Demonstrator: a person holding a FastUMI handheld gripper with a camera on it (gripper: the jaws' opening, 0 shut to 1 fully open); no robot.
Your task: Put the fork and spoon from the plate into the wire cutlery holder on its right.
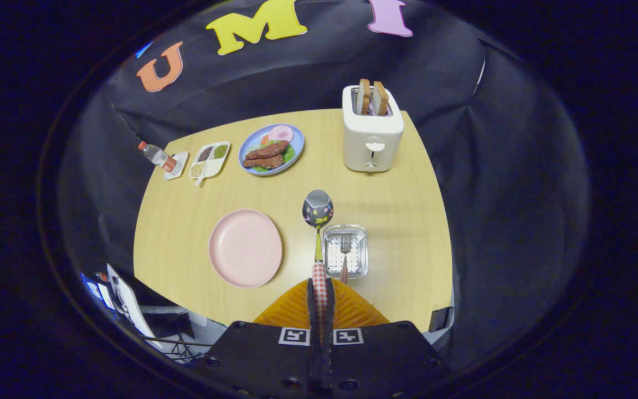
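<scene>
My gripper (319, 288) is shut on the spoon's (318, 210) red-checked handle, high above the table. The spoon's shiny bowl points away from me, hanging just left of the wire cutlery holder (345, 252). The fork (344, 256) stands in that holder, tines up. The pink plate (246, 247) lies bare to the left of the holder and the spoon.
A white toaster (371, 136) with two bread slices stands beyond the holder. A blue plate of food (271, 149), a divided white dish (209, 160) and a small bottle (157, 155) line the far left of the wooden table (396, 210).
</scene>
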